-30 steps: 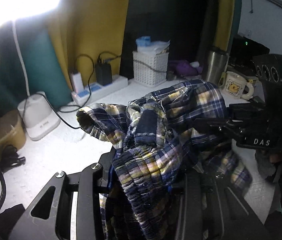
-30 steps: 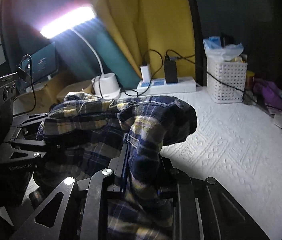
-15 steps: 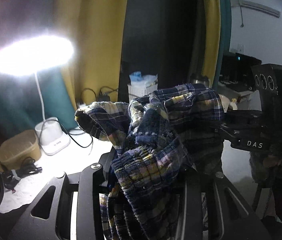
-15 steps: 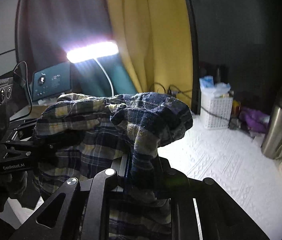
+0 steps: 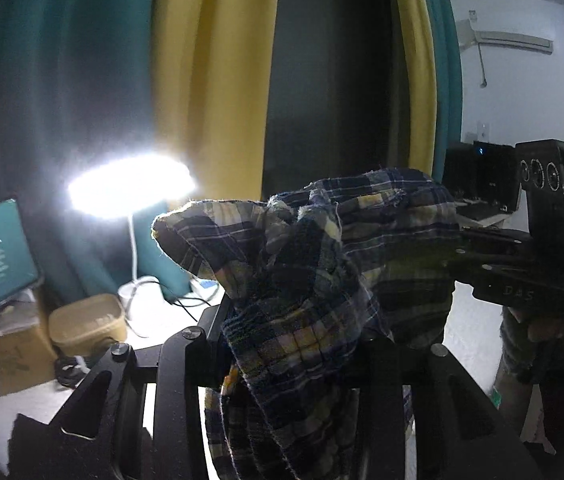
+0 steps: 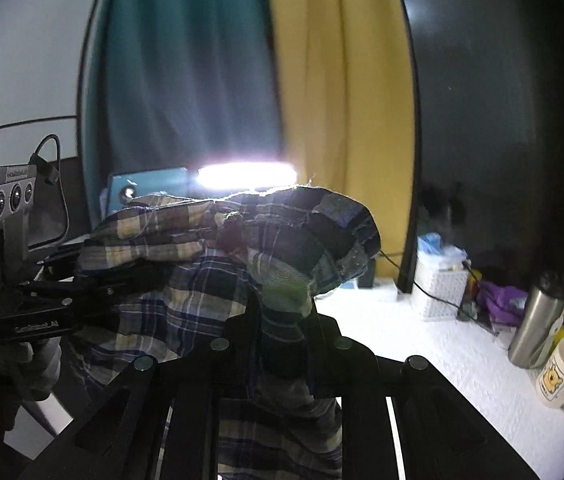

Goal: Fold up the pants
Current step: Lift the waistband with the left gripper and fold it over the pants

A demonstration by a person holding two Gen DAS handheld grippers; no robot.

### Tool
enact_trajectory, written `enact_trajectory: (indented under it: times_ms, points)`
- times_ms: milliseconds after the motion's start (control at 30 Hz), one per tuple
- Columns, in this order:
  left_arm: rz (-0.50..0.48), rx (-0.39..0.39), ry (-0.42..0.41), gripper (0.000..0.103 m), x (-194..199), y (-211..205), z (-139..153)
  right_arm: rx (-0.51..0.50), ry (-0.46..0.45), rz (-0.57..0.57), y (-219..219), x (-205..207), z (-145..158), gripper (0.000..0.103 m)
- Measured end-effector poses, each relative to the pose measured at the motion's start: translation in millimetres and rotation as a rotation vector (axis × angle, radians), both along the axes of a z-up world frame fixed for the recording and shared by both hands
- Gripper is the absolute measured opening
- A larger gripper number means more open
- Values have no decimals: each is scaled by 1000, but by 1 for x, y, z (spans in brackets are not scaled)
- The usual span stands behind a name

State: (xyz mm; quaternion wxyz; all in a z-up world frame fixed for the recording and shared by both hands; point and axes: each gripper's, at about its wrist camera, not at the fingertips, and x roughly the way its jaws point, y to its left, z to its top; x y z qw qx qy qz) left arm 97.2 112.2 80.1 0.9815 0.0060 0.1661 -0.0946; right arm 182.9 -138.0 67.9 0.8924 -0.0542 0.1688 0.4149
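Here, the black left gripper (image 5: 301, 344) is clamped on the bunched blue-and-yellow plaid fabric pants (image 5: 313, 280), and the black right gripper (image 6: 282, 320) is clamped on the same garment (image 6: 202, 264). The frayed upper edge spans between them; the white textured tabletop (image 6: 441, 360) lies exposed below.

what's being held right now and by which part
Both grippers hold the plaid pants: the left gripper and the right gripper each pinch a bunched fold along the top edge. Whether that edge is the waistband cannot be told.
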Motion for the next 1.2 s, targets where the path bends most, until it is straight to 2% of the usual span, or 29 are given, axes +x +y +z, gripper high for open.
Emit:
enact_trajectory:
  times_ms: [233, 367, 700, 967, 1200]
  points:
    - [53, 26, -47, 35, -42, 27, 10, 15, -24, 52, 21, -27, 11, 18]
    - [99, 14, -52, 35, -66, 47, 8, 18, -27, 92, 37, -46, 13, 18]
    - [152, -13, 24, 35, -103, 89, -18, -6, 53, 158, 79, -69, -17, 18]
    - [169, -40, 135, 35, -85, 108, -54, -47, 145, 173, 105, -61, -52, 18]
    - [175, -70, 212, 35, -53, 122, -75, -73, 221, 157, 122, -26, -79, 18]
